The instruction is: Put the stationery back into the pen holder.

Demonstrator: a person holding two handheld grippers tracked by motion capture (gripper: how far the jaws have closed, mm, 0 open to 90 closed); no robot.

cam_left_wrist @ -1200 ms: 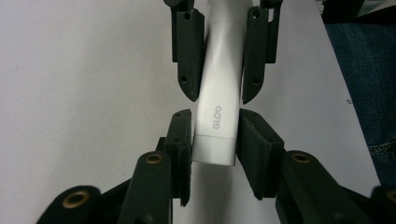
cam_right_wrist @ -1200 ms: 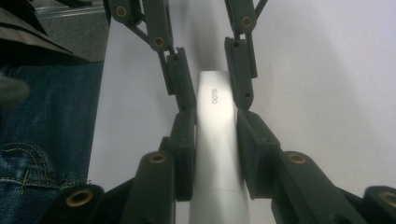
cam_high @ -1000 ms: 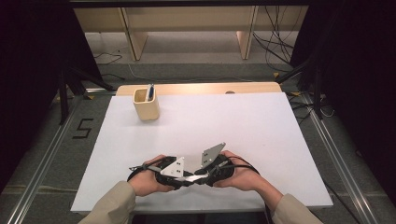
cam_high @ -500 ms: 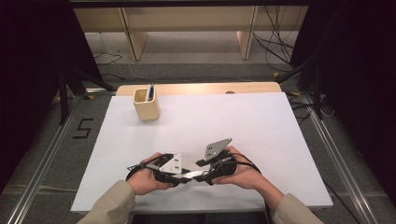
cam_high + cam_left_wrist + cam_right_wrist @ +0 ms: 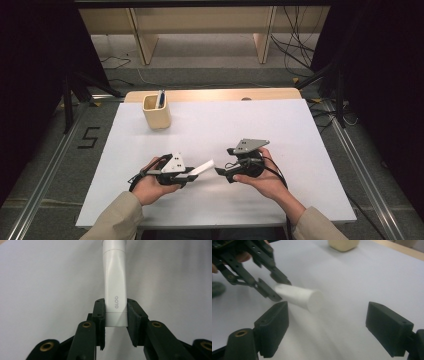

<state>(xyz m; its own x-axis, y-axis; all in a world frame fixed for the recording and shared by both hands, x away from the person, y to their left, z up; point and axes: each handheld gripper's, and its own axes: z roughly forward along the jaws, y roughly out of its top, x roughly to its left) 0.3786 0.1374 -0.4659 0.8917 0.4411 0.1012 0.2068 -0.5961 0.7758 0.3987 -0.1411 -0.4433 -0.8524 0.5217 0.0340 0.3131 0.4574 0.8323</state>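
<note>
Left gripper view: my left gripper [image 5: 116,322] is clamped on the flat end of a white glue tube [image 5: 115,282], both pads pressing its sides just below the printed word "GLOO"; the tube runs straight out from the jaws over the white table surface [image 5: 45,277]. In the high view the same gripper [image 5: 187,175] sits near the front edge of the table [image 5: 310,130], left of centre, and the tube [image 5: 201,169] projects from it toward my right gripper [image 5: 220,172], its round end raised slightly off the surface. My right gripper's jaws have just been opening and now stand wide apart with nothing pressed between them. In the right gripper view the tube's round end [image 5: 313,300] lies ahead of those jaws, nearer the left-hand pad, touching neither; beyond it, my left gripper [image 5: 277,287] holds the tube's far end. My two grippers face each other, a short gap between the tube's free end and my right gripper's tips. Toward the far left corner stands a pale wooden cup [image 5: 156,111] holding a pen [image 5: 160,98], well apart from both hands.
</note>
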